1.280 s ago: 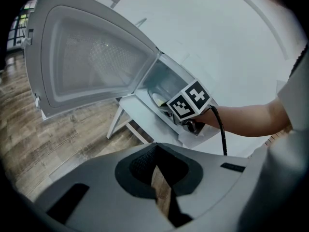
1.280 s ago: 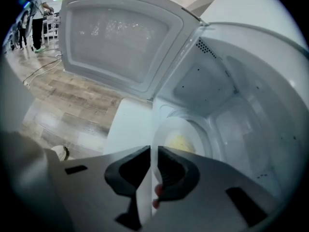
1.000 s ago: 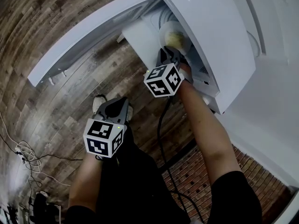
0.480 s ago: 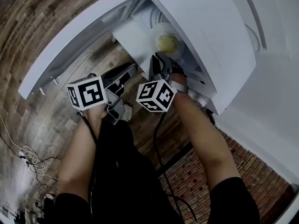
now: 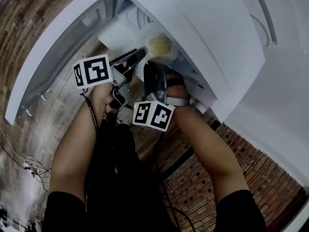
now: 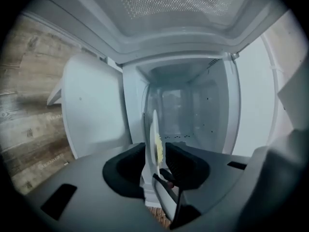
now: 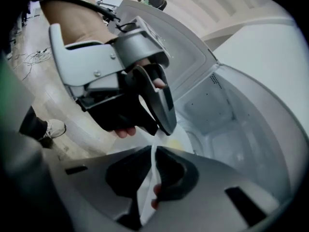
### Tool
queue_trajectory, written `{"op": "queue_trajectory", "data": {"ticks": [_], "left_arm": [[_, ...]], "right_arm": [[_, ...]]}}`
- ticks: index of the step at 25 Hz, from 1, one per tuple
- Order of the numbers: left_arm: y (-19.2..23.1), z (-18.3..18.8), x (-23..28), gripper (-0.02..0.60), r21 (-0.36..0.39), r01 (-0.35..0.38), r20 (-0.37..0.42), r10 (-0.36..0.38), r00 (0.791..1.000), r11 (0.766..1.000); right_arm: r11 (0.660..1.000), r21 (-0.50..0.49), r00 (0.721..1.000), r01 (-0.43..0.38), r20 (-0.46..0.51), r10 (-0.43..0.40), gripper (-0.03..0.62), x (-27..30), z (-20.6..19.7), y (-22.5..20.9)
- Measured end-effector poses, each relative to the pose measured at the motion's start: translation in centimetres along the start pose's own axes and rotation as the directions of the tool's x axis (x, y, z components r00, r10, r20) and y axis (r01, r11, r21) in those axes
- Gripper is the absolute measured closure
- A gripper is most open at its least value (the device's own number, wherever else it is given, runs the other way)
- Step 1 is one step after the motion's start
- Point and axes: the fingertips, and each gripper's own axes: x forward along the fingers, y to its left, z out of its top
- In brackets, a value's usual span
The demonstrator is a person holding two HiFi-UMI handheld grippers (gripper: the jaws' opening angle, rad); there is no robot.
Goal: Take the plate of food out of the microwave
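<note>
A white plate [image 5: 168, 58] with yellow food [image 5: 159, 45] is at the mouth of the open white microwave [image 5: 217, 42]. My right gripper [image 5: 152, 77] holds the plate's near rim. In the right gripper view the rim [image 7: 152, 161] runs edge-on between its jaws [image 7: 154, 174], which are closing on it. My left gripper [image 5: 137, 57] reaches in from the left. Its jaws [image 6: 157, 167] are opening wide, with the plate's edge [image 6: 154, 129] and food [image 6: 159, 150] standing between them untouched.
The microwave door [image 5: 58, 47] hangs open to the left, and its cavity [image 6: 188, 105] lies straight ahead. Below are a wood floor [image 5: 29, 110], loose cables [image 5: 29, 170] and a brick wall face [image 5: 231, 178]. A white counter top [image 5: 285, 95] is at right.
The left gripper has risen from beside the leg up to the plate's left rim and opened. The right gripper has drawn the plate outward from the microwave toward the person.
</note>
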Motion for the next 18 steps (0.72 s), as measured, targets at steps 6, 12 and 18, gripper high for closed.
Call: {"op": "queue_trajectory", "data": {"ticks": [6,12,18], "left_arm": [[0.3,-0.8,1.0,0.555,-0.016,-0.03,-0.028,0.03,0.999,0.999],[0.4,-1.6,-0.5,0.572,-0.166,0.008,0.031,-0.003,1.0,0.986],[-2.0,-2.2,-3.2,0.572,-0.245,0.044,0.137,-0.01,0.99,0.968]], "right_arm": [[0.996,-0.081,1.0,0.022,0.014,-0.021,0.556,-0.5,-0.7,0.7],[0.965,-0.242,0.993,0.104,0.073,-0.089,0.559,-1.8,-0.1,1.6],[0.942,-0.284,0.978,0.177,0.157,-0.136,0.503,-5.8,1.2,1.8]]}}
